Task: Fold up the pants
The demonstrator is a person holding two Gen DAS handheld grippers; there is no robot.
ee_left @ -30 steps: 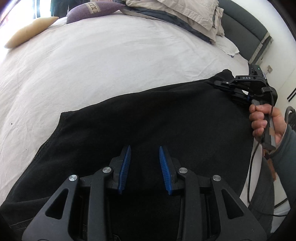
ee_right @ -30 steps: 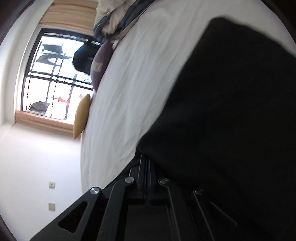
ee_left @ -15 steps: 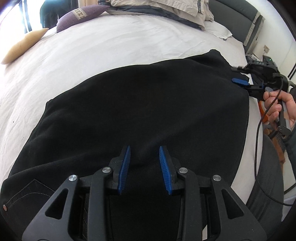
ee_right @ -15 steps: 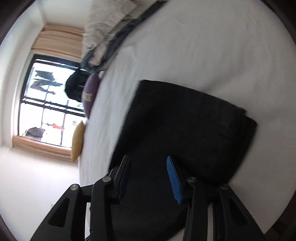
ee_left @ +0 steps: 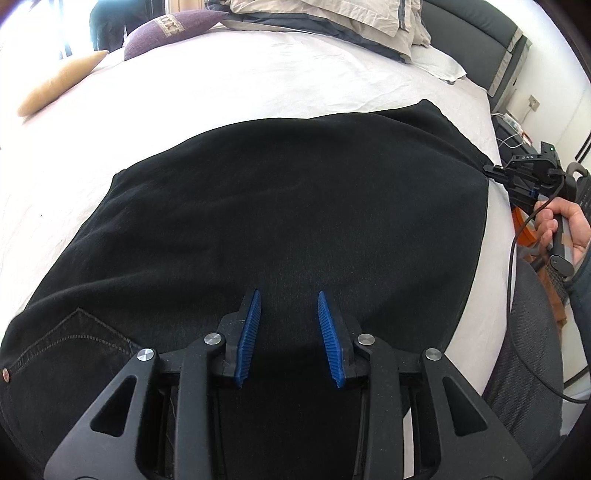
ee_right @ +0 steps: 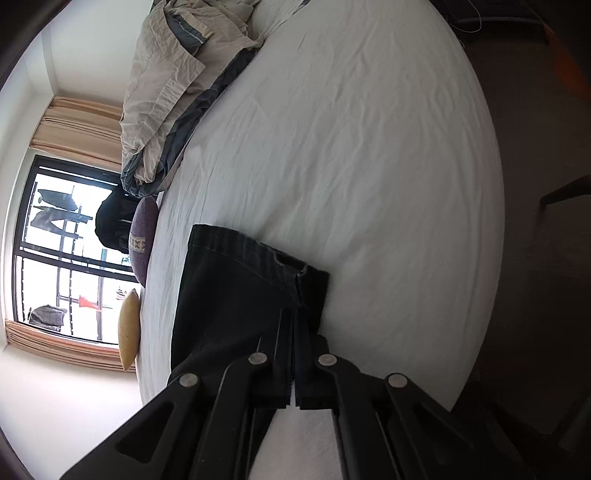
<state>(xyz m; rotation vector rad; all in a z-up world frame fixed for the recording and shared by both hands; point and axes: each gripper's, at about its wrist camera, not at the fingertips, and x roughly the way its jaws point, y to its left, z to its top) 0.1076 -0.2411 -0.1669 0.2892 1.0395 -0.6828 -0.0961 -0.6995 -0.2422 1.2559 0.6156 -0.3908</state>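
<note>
- the black pants [ee_left: 280,206] lie spread flat on the white bed sheet [ee_left: 258,85], filling the middle of the left wrist view; a back pocket with pale stitching and a copper rivet [ee_left: 5,376] shows at 8 o'clock.
- the left tool [ee_left: 288,332] hangs over the near part of the pants, its blue pads [ee_left: 249,332] a narrow gap apart with only cloth seen below them, nothing pinched.
- the right tool [ee_right: 294,321] is closed tight, its jaws meeting on the hemmed corner of the pants [ee_right: 236,295] at the bed's edge; in the left wrist view it sits at 3 o'clock [ee_left: 495,170], held by a hand [ee_left: 565,229] with a cable trailing down.
- white letters on the right tool's body read "das", as far as can be made out.
- a purple cushion [ee_left: 173,27] with a patterned band lies at 11 o'clock, a yellow cushion [ee_left: 59,86] at 10 o'clock, and a crumpled beige duvet [ee_left: 325,18] at 12 o'clock.
- a window [ee_right: 62,254] with dark bars fills 9 o'clock of the right wrist view.
</note>
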